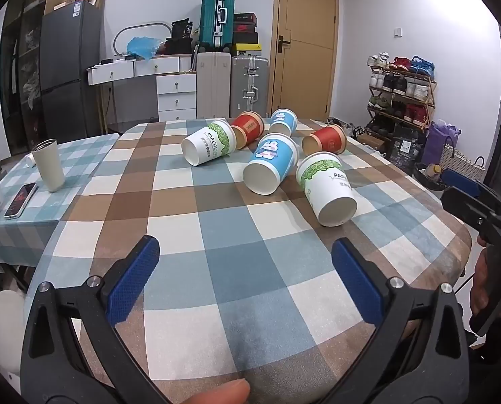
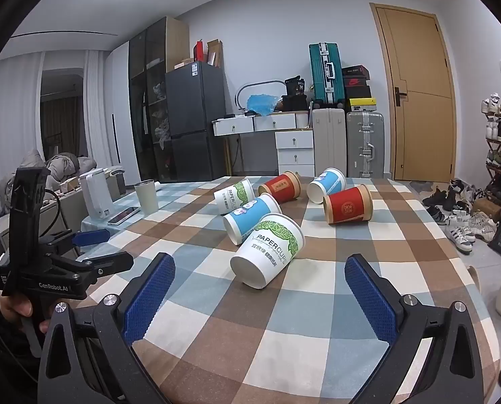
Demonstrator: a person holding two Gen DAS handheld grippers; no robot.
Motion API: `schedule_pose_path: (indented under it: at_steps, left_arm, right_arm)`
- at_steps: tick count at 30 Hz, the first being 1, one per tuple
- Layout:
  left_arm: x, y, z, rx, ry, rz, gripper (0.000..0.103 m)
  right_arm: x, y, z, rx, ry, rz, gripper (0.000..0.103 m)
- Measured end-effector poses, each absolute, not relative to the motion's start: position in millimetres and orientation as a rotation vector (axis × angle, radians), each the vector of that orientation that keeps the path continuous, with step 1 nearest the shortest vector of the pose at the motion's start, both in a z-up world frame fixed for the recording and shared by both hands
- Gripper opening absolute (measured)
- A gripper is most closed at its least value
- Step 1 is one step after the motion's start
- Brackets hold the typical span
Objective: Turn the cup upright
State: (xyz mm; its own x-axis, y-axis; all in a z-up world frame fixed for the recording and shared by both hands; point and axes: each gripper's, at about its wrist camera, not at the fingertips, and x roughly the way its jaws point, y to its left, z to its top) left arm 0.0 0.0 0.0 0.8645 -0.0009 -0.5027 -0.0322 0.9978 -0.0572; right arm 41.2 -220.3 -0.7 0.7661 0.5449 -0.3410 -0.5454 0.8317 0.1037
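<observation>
Several paper cups lie on their sides on the checked tablecloth (image 1: pixel 216 252). The nearest is a white and green cup (image 1: pixel 327 192), also in the right wrist view (image 2: pixel 267 252). Behind it lie a blue cup (image 1: pixel 270 168) (image 2: pixel 250 217), a second white and green cup (image 1: pixel 210 146), two red cups (image 1: pixel 326 141) (image 1: pixel 248 128) and a small blue cup (image 1: pixel 284 121). My left gripper (image 1: pixel 247 279) is open and empty over the near table. My right gripper (image 2: pixel 260 296) is open and empty, just short of the nearest cup.
A cream tumbler (image 1: pixel 48 165), a phone (image 1: pixel 21 199) and a white kettle (image 2: pixel 95 195) stand on the side table at left. The table's right edge (image 1: pixel 452 235) drops to the floor by a shoe rack (image 1: pixel 401 91). Each gripper shows in the other's view (image 2: pixel 65 262) (image 1: pixel 479 212).
</observation>
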Motion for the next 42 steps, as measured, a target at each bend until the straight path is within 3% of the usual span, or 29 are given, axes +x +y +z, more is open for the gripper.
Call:
schedule_pose_path:
  at_steps: [42]
  left_arm:
    - [0.0, 0.1, 0.0, -0.065, 0.527, 0.017, 0.102]
  right_arm:
    - [45.7, -222.4, 0.0, -0.002, 0.359, 0.589, 0.103]
